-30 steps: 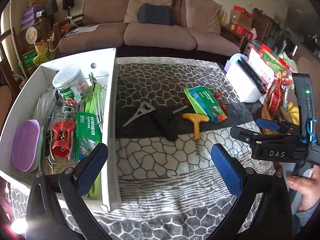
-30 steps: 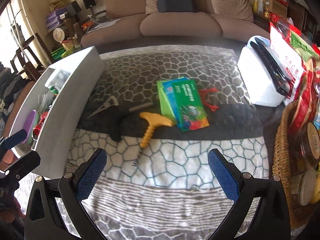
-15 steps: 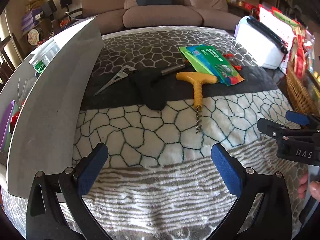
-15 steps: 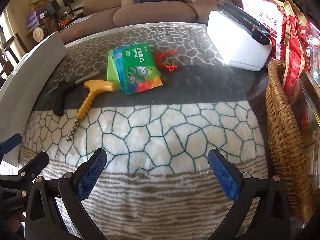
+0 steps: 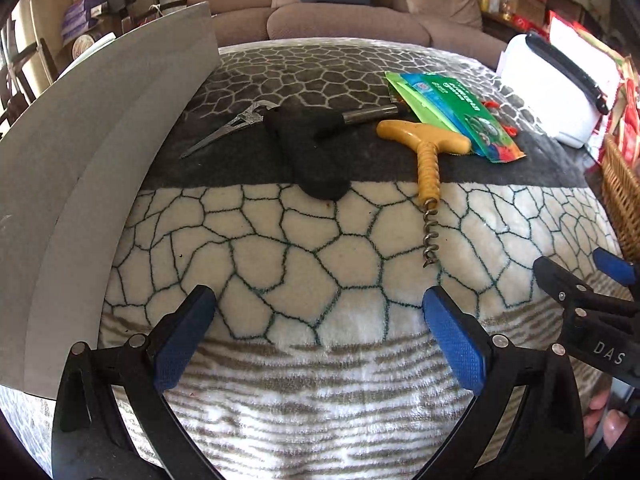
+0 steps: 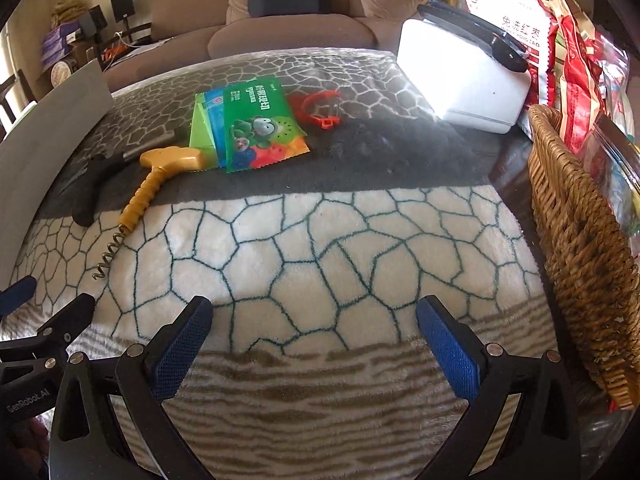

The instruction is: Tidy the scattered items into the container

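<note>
Now that both grippers have dropped low from over the container (image 5: 100, 152), L gripper (image 5: 320, 332) & R gripper (image 6: 308, 336) jaws wide open, empty; corkscrew (image 5: 426, 152) at 1 o'clock, next pick prob.

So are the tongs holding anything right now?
No, nothing. The left tongs and right tongs are both wide open above the blanket; the yellow-handled corkscrew lies untouched.
</note>
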{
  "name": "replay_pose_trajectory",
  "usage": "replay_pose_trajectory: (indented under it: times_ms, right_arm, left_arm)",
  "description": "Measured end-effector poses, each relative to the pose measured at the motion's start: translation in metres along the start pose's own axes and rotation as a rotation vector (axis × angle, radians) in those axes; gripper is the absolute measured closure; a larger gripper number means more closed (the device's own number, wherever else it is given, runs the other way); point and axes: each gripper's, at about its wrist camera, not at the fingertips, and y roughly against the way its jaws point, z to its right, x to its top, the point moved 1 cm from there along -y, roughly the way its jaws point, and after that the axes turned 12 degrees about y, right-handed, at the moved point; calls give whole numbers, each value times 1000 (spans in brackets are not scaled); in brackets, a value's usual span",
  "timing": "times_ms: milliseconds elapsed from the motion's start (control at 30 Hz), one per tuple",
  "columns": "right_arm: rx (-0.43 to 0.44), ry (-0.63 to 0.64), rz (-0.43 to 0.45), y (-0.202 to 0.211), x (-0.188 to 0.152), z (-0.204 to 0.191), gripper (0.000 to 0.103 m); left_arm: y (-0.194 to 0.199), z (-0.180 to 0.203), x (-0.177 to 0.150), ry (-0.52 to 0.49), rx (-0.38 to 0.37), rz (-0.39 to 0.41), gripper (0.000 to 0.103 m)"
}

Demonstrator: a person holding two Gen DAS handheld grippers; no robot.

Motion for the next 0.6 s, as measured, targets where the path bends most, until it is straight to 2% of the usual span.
replay_pose_trajectory:
  times_ms: [600]
  right_arm:
    - [0,0,-1,0,-1,0,0]
  left_arm:
    - [1,-1,2,-1,-8,0,0]
